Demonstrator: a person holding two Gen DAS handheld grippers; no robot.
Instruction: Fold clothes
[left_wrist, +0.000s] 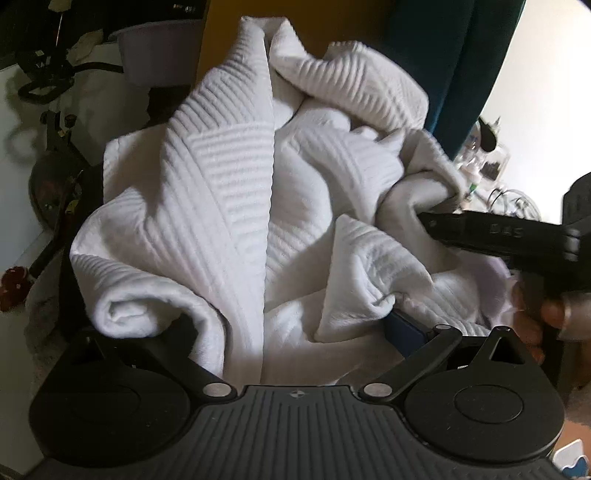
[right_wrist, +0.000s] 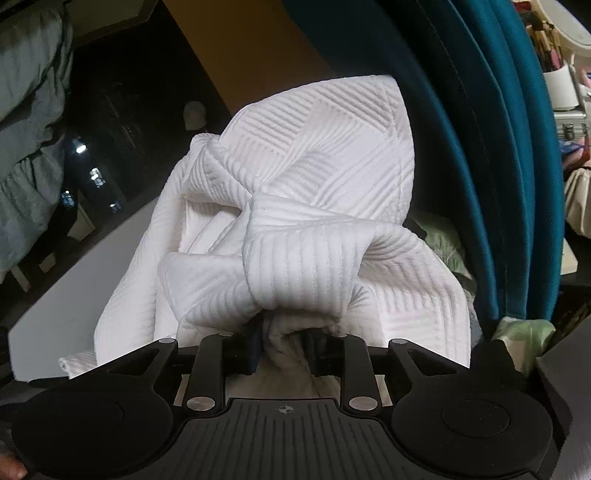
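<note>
The white ribbed garment (left_wrist: 229, 192) is bunched high at twelve o'clock of both cameras, off the table; it looks soft, thick and floppy, best taken at a hem edge. The right gripper (right_wrist: 284, 338) is clamped narrow on a fold. The left gripper (left_wrist: 295, 332) is buried in cloth, its grip possibly closed but not readable. A hand (left_wrist: 546, 314) is seen at three o'clock.

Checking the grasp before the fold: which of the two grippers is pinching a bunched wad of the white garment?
The right gripper: its jaws close on a wad of the white garment. The left gripper stands wide, fabric draped between.
</note>
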